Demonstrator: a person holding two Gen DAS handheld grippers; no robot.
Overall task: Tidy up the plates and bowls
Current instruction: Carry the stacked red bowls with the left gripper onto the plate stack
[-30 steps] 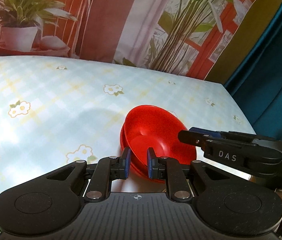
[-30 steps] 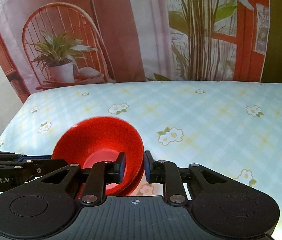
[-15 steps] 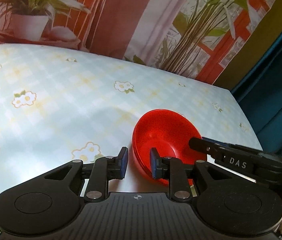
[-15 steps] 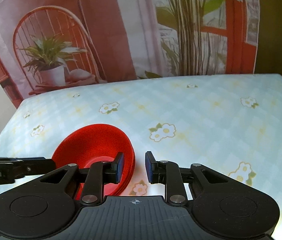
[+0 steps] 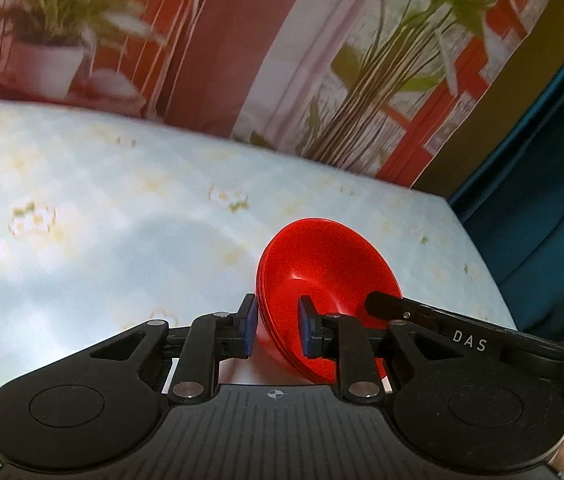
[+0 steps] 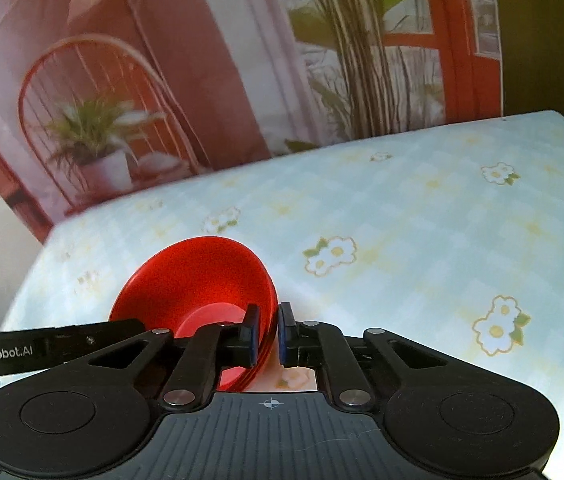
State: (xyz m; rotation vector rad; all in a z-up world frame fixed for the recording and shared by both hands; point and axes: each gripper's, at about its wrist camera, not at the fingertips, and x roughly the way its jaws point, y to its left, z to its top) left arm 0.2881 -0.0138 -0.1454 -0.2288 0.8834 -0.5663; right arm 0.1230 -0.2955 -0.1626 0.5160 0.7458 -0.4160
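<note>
1. Stack of glossy red plastic bowls (image 5: pixel 321 268), nested one inside another; rim edges show at least three layers, though the exact count cannot be read. The top bowl holds nothing. The stack is tilted, its opening turned away from the near edge of the table.
2. Left gripper (image 5: pixel 274 330), black with blue pads: its fingers straddle the stack's near-left rim with a clear gap, one pad outside the wall and one inside; contact with the wall cannot be told.
3. Right gripper (image 6: pixel 268 334), of the same make: its fingers are drawn narrow around the stack's right rim (image 6: pixel 270 312), one pad inside and one outside, gripping it.
4. Table with a pale blue checked cloth printed with white-and-yellow flowers (image 6: pixel 421 220): the stack sits over its near part, towards the right edge in the left wrist view.
5. Printed backdrop (image 6: pixel 202 80) behind the stack, showing a potted plant, a red chair and a red window frame; a teal curtain (image 5: pixel 541 160) hangs to the stack's right.
6. Count: one bowl stack, two grippers.
</note>
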